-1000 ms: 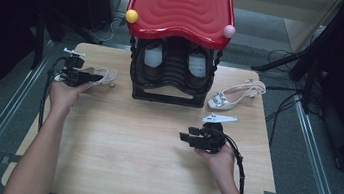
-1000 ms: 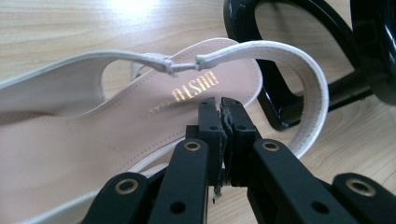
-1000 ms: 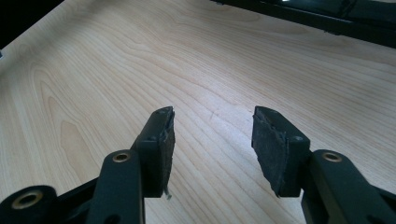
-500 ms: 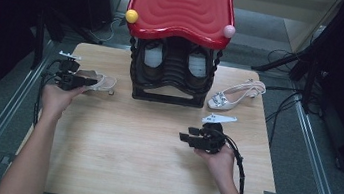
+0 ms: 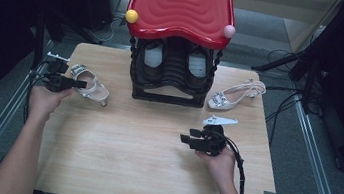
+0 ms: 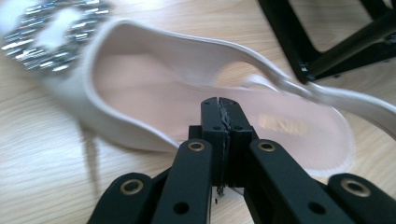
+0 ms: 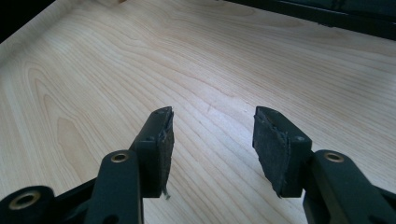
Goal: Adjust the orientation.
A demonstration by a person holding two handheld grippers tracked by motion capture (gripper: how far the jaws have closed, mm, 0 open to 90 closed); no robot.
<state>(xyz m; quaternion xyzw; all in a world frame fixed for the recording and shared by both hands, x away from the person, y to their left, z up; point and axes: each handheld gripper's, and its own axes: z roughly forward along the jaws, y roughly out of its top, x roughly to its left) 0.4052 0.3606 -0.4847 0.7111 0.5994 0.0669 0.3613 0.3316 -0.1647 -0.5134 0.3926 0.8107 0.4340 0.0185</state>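
Observation:
A white sandal (image 5: 97, 92) with a jewelled strap lies at the table's left, and in the left gripper view its insole (image 6: 154, 88) spreads behind the jaws. My left gripper (image 5: 81, 84) (image 6: 219, 100) is shut. Its tips reach across the sandal's near rim and over the insole, and nothing shows between the pads. The matching sandal (image 5: 233, 96) lies at the right, beside the rack. My right gripper (image 5: 186, 135) (image 7: 212, 114) hovers open over bare wood at the front right, holding nothing.
A black shoe rack (image 5: 171, 84) with a red wavy top (image 5: 181, 7) stands at the back centre, with dark shoes (image 5: 154, 57) inside it. Its base (image 6: 322, 51) runs just beyond the left sandal. Cables trail off the table's right side.
My left hand and gripper have drifted left toward the table's edge. The sandal has shifted left and turned along with them. The right gripper has stayed put.

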